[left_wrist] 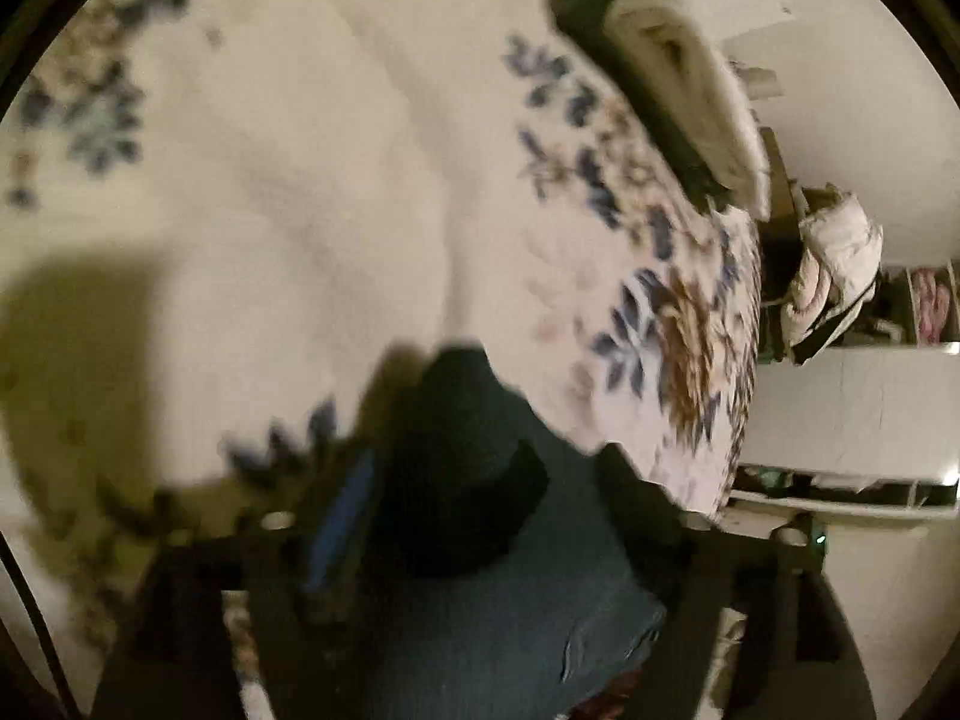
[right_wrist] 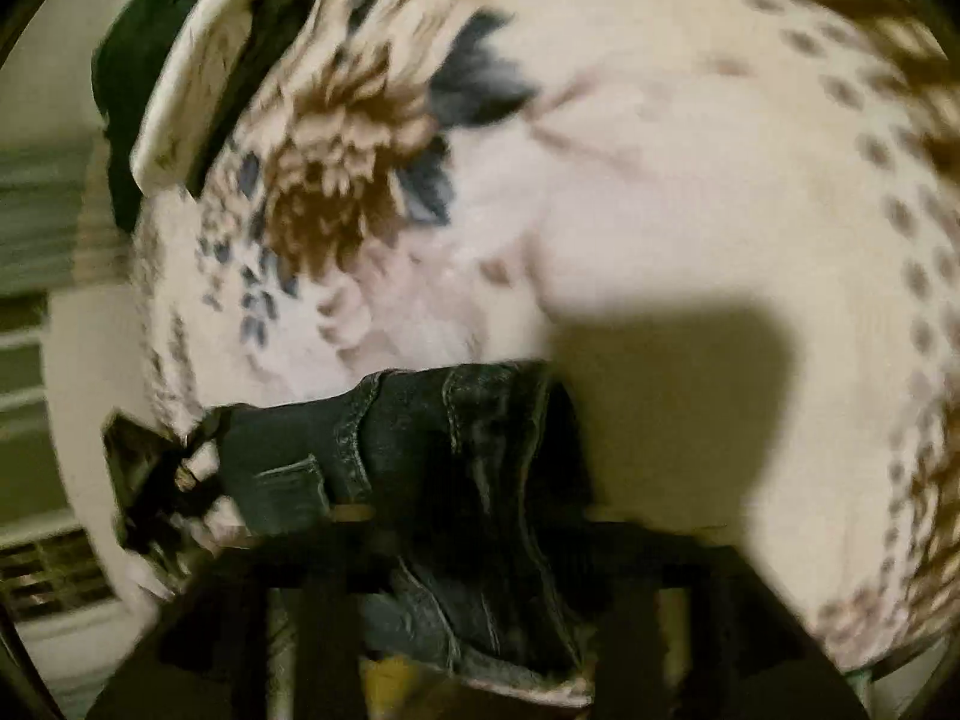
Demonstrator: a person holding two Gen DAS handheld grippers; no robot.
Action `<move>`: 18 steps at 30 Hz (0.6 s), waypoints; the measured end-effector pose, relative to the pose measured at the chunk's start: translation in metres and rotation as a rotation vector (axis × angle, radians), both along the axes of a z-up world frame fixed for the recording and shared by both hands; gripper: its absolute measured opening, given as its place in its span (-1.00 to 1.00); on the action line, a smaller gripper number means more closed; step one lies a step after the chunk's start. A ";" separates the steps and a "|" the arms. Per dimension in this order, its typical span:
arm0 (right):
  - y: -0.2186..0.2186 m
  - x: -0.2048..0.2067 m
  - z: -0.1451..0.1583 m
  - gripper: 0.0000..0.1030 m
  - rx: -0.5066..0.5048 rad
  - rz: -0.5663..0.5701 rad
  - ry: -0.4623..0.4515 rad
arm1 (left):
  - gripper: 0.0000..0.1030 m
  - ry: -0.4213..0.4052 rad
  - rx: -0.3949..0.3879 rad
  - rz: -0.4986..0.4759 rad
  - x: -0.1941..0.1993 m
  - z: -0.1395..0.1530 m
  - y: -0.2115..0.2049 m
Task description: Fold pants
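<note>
Above a bed (left_wrist: 300,180) spread with a white cover printed in blue and brown flowers, both grippers carry dark denim pants (right_wrist: 456,438) raised clear of the bedding. Seen from the right wrist, the right gripper (right_wrist: 474,546) has its fingers drawn close onto a bunched part of the jeans — stitched seams, a belt loop and thick folded edges show between and just ahead of them, with the cloth also trailing back under the camera. Off to that view's left edge of the denim, a dark blurred shape touches the fabric; what it is cannot be told. Seen from the left wrist, the left gripper (left_wrist: 480,540) is likewise closed on the pants, a broad teal-blue sheet of denim filling the gap between its fingers and rising to a dark fold ahead. One finger (left_wrist: 342,528) shows a blue face beside the cloth. Both views are smeared with blur, and heavy shadows lie on the cover beyond the denim. At the far edge of the bed rests a stack of folded laundry (left_wrist: 672,90) — dark green under pale cloth. Past the bed's edge, a white cabinet (left_wrist: 852,408) bears a heap of pale clothing (left_wrist: 834,264).
</note>
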State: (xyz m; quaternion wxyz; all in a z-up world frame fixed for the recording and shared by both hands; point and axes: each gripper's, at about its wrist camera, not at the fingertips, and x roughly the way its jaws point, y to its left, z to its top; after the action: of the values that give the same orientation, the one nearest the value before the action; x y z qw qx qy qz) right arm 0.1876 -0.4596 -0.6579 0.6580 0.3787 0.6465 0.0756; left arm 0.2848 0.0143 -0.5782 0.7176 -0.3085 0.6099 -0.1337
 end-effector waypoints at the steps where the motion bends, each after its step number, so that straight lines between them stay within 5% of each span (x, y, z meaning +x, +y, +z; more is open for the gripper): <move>1: -0.004 -0.014 -0.001 0.69 0.009 -0.002 0.013 | 0.49 -0.005 0.021 -0.010 -0.006 0.003 -0.001; 4: 0.010 -0.044 -0.027 0.69 0.056 0.057 0.121 | 0.50 0.003 0.077 -0.048 -0.031 0.000 -0.013; 5: 0.017 -0.050 -0.036 0.50 0.061 0.063 0.132 | 0.50 0.015 0.078 -0.064 -0.038 -0.006 -0.017; 6: 0.024 -0.057 -0.040 -0.22 0.080 0.056 0.128 | 0.50 0.044 0.093 -0.078 -0.046 -0.017 -0.021; 9: 0.032 -0.067 -0.019 -0.52 0.061 0.042 0.087 | 0.52 0.056 0.070 -0.056 -0.055 -0.030 -0.019; 12: 0.018 -0.080 0.003 -0.58 0.074 0.005 0.053 | 0.53 0.034 0.067 -0.069 -0.056 -0.033 -0.021; 16: 0.004 -0.086 -0.041 -0.55 -0.062 0.041 0.170 | 0.19 -0.019 0.084 -0.127 -0.054 -0.035 -0.028; 17: -0.001 -0.086 -0.051 -0.24 -0.007 0.007 0.184 | 0.18 -0.007 0.076 -0.122 -0.052 -0.038 -0.026; 18: -0.007 -0.087 -0.054 -0.21 0.051 -0.027 0.174 | 0.20 0.002 0.054 -0.113 -0.050 -0.038 -0.023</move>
State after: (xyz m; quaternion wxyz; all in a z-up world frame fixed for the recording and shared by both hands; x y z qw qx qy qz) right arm 0.1006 -0.4663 -0.7119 0.5906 0.4090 0.6938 0.0500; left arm 0.2343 -0.0083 -0.6163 0.7164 -0.2545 0.6303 -0.1572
